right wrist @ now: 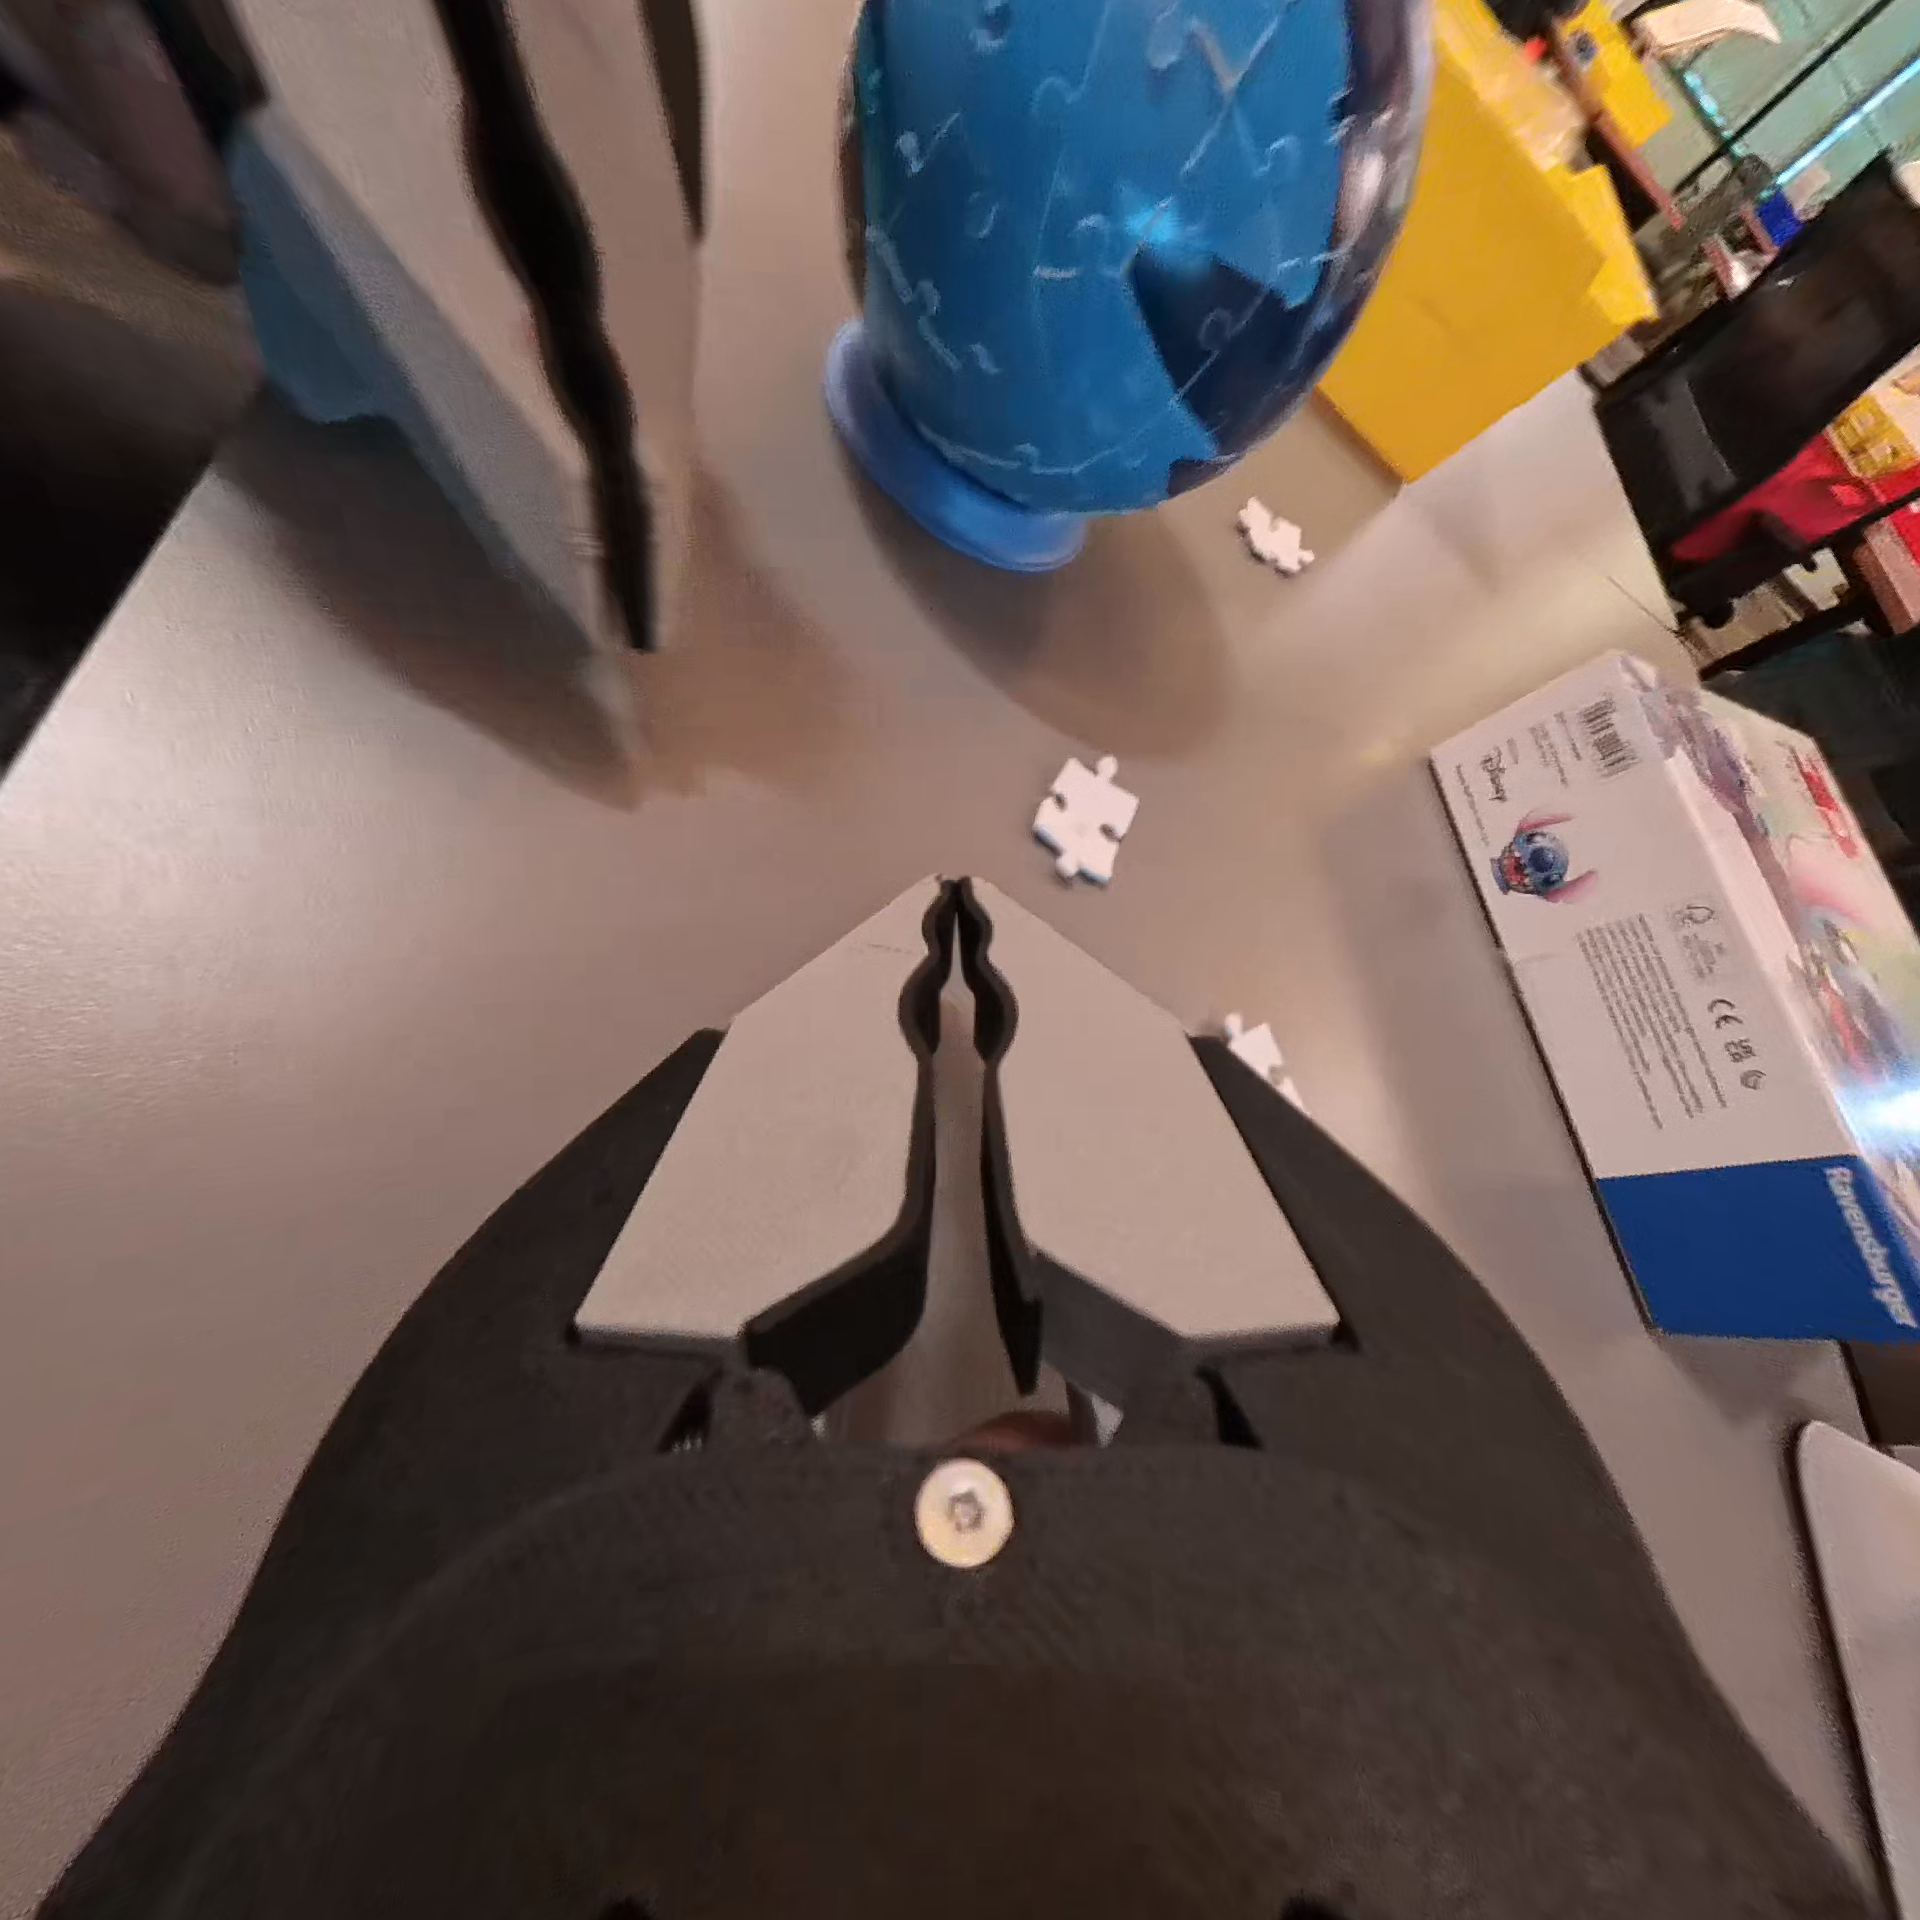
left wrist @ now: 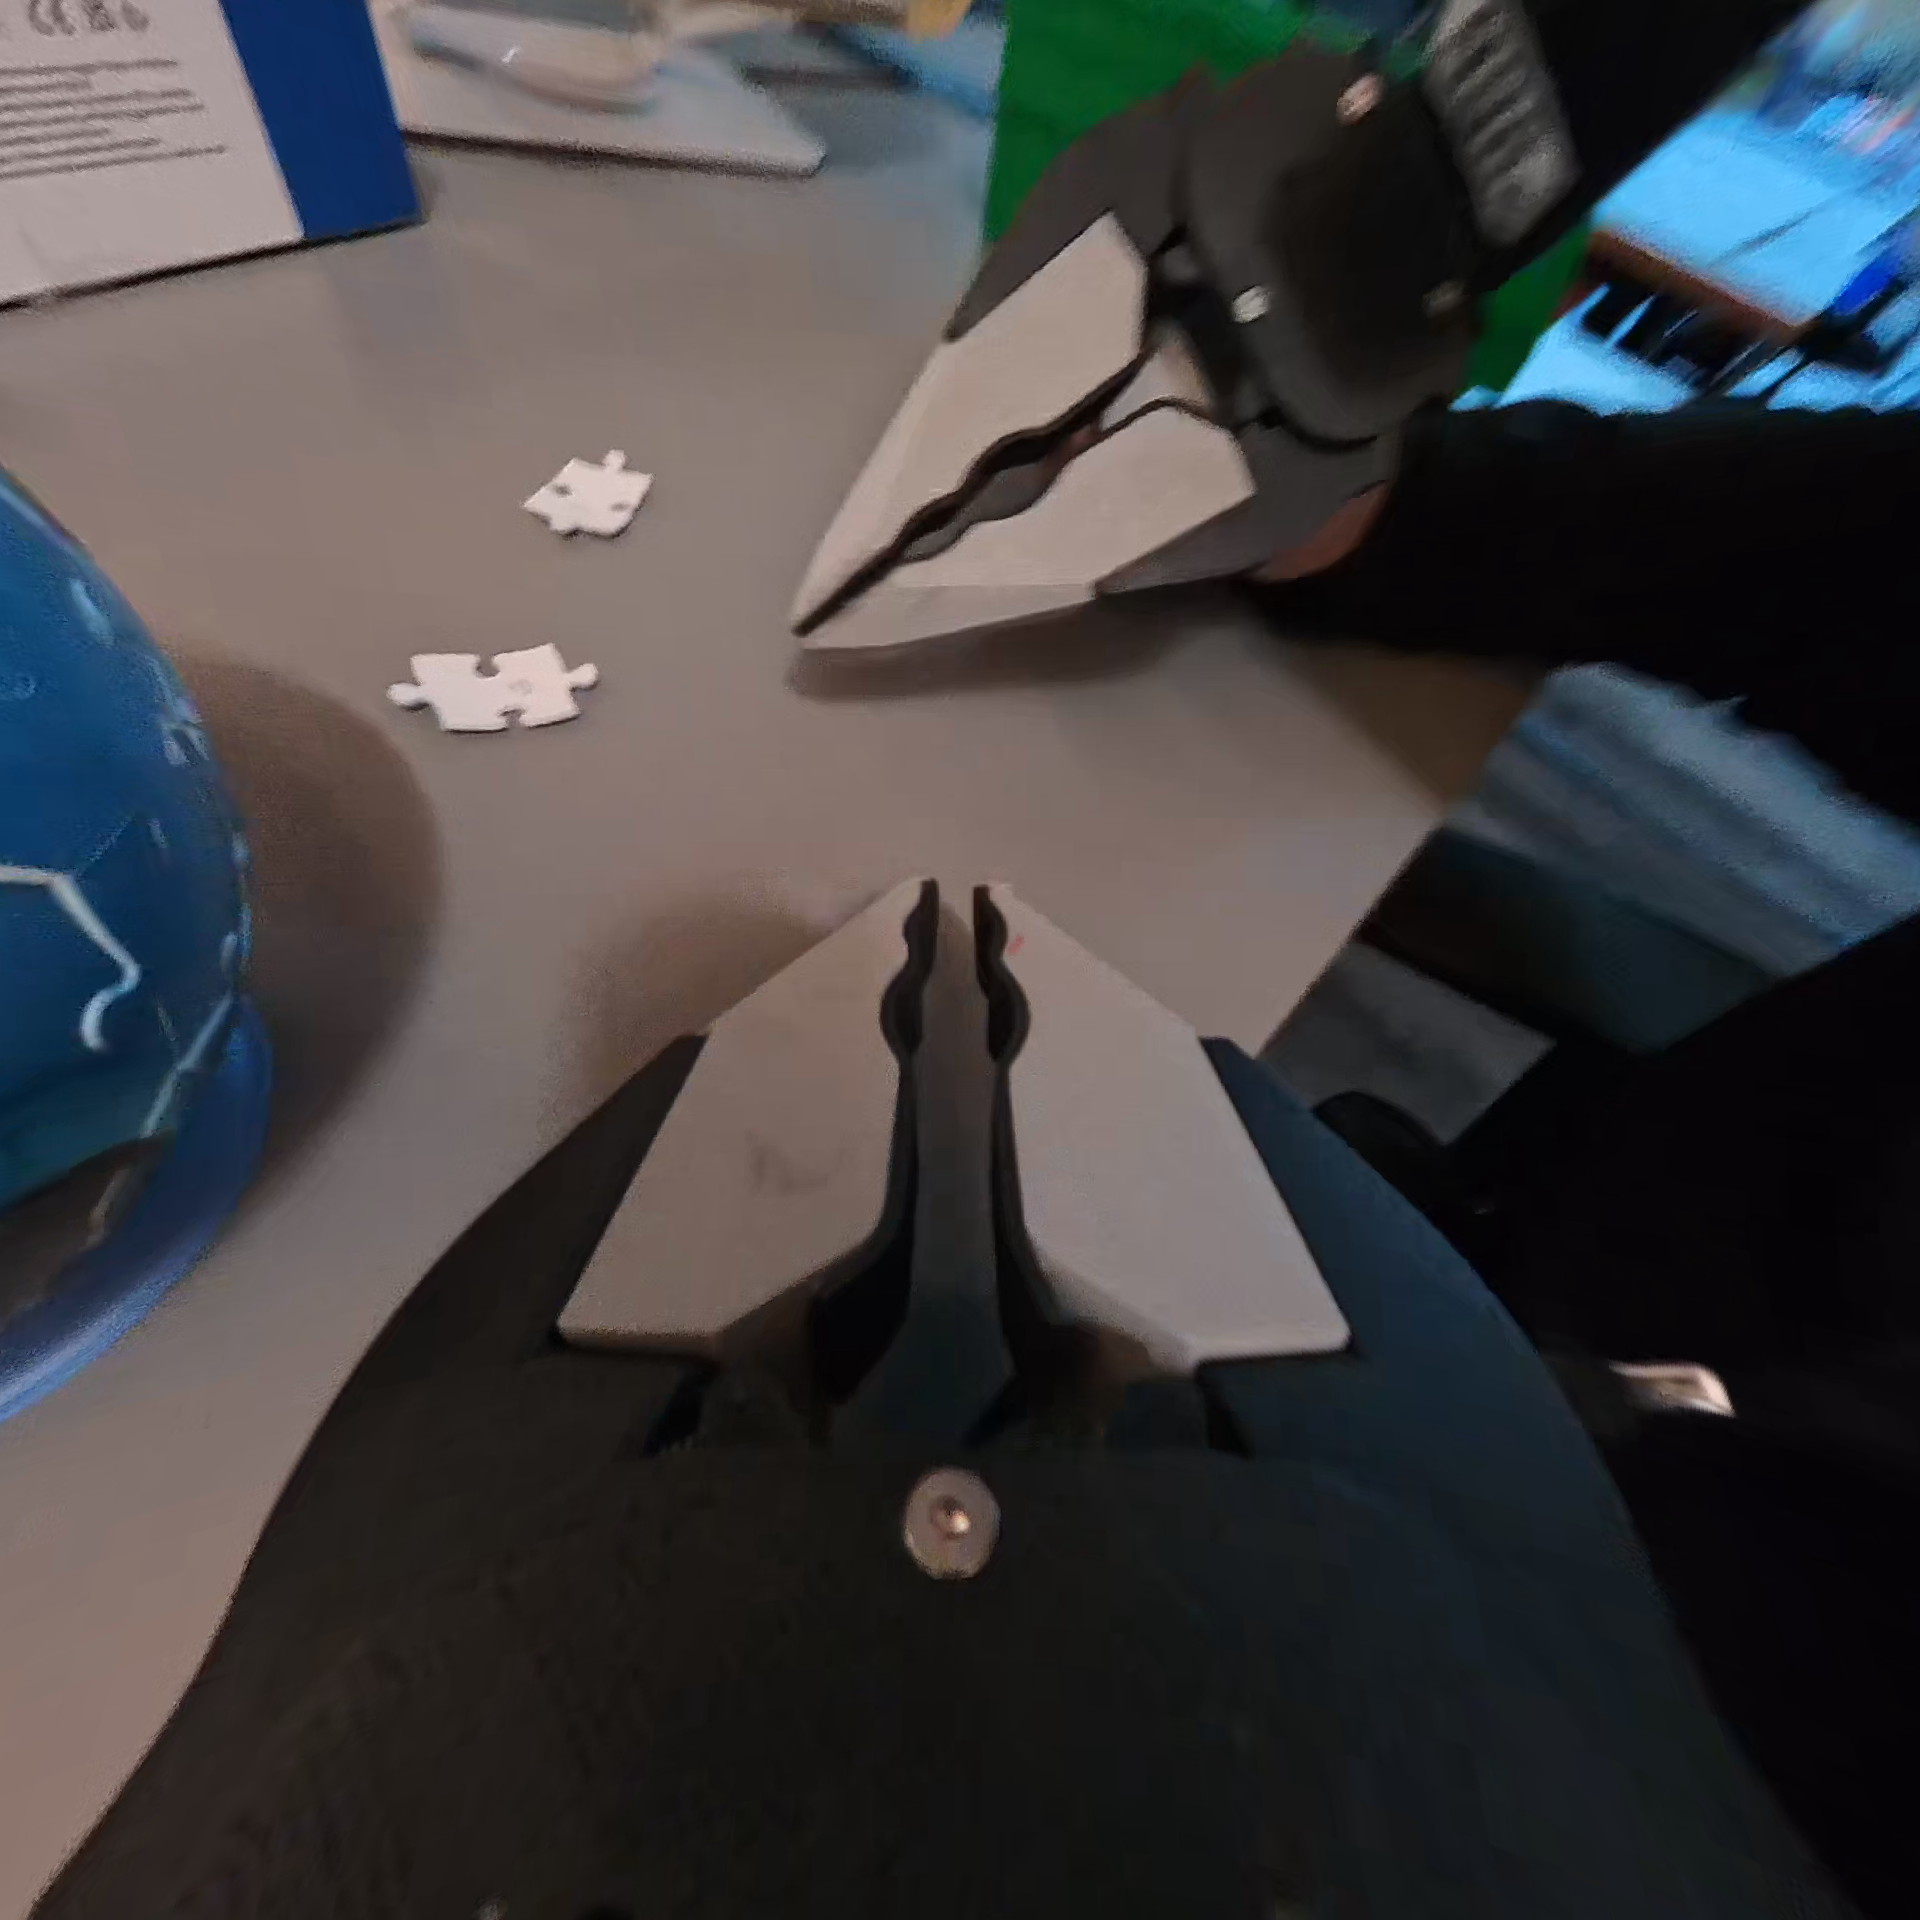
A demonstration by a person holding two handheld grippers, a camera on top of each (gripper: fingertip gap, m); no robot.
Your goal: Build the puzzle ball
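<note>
Left gripper, nearest the lens in the left wrist view, has its grey fingers drawn almost together with a thin gap at the tips and nothing between them; it hangs over the near part of the grey table. Right gripper, foremost in the right wrist view, has its tips closed against each other and holds nothing. In the left wrist view the right gripper also appears at the far right, tips low to the table, with a person's dark sleeve behind it.

Puzzle ball, blue with pale seam lines and partly built, stands on a blue ring base on the table; a wedge-shaped opening shows on its right side. In the left wrist view it fills the left edge.

Three white puzzle pieces lie loose on the table: a near piece just beyond the right gripper's tips, a far piece beside the ball's base, and a third piece half hidden by the right gripper's finger.

A white-and-blue puzzle box lies to the right. A yellow bin stands behind the ball.
</note>
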